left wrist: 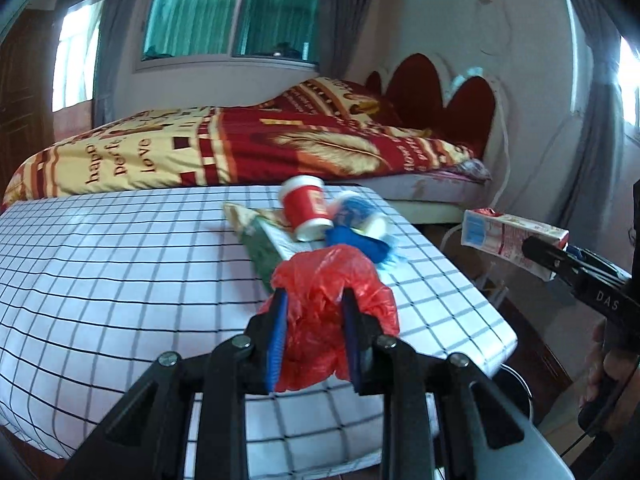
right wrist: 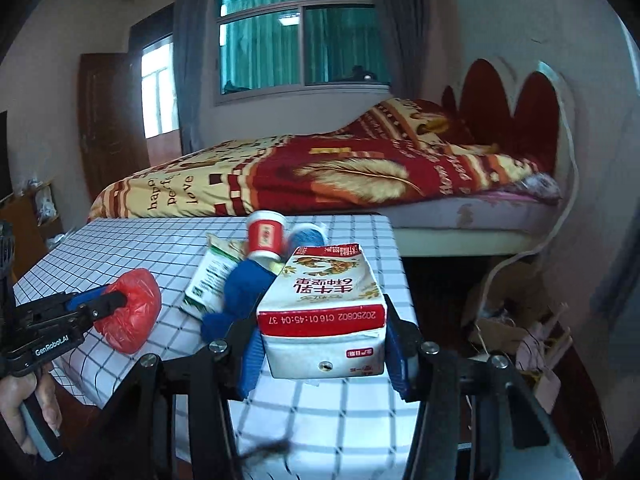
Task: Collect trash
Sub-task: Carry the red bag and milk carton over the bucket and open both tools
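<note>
A bedroom clean-up caught mid-carry: the left gripper is clamped tight on a crumpled red plastic bag, its blue-padded jaws squeezed nearly together with the film bunched and bulging out on both sides of them. The right gripper holds a milk carton across its width, jaws pressed flat against the carton's two sides and standing only as far apart as the box forces them. The carton lies lengthwise along the fingers with its date-stamped end toward the camera — a hold that seems chosen to keep the box from swinging.

Both pieces of trash ride clear of the checked tablecloth. From the left gripper's view the carton hangs off to the right, beyond the table's edge; from the right gripper's view the red bag sits low to the left, over the table's near corner.

Ahead of both grippers, near the table's far right corner, the rest of the litter waits in a loose heap: a red paper cup tipped on its side, a blue cup just beside it, a crumpled blue item in front, and a green-and-white wrapper flattened beneath them. Just below the left gripper, past the table's edge, a curved metal rim shows — possibly a bin, though too little is visible to say. A bed with a red-and-yellow quilt fills the background.
</note>
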Tool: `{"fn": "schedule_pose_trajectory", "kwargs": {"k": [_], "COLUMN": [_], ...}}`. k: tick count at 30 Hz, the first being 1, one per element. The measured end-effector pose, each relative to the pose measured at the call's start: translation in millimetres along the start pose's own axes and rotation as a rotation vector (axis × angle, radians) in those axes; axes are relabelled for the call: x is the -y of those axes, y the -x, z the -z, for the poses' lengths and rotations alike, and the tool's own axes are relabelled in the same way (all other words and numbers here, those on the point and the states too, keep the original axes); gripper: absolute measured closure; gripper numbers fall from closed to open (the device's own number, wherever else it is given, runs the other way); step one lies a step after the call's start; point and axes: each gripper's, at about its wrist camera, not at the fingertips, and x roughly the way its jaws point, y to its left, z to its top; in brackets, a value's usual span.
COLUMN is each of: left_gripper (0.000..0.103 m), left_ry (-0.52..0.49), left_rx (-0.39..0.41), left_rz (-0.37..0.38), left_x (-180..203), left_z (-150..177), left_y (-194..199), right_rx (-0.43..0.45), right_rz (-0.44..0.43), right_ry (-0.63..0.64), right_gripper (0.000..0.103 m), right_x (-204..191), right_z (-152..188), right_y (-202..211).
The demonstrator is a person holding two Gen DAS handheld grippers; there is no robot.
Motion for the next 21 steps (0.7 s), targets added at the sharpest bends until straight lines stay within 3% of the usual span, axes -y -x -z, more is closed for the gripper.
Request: {"fn": "schedule_pose_trajectory", "kwargs": {"k": [12,21], "left_gripper": [0.076,0.076], "left_ry": [-0.112,-0.191], "left_rx": [-0.039,-0.085], "left_rz": [0.122,0.208], "left_x": [86.3,140.9], "left_z": [19.2,35.2], "left_y": [5.3,-2.5], "right_rx": [-0.009,-0.042], "right_rz": [0.086,0.153], "right_ry": [-0.050,-0.102], "right_gripper": [0.050,0.050], "right_x": [59.1,107.6], "right_z": [45.5,80.5], "right_y": [72.2,101.9]}}
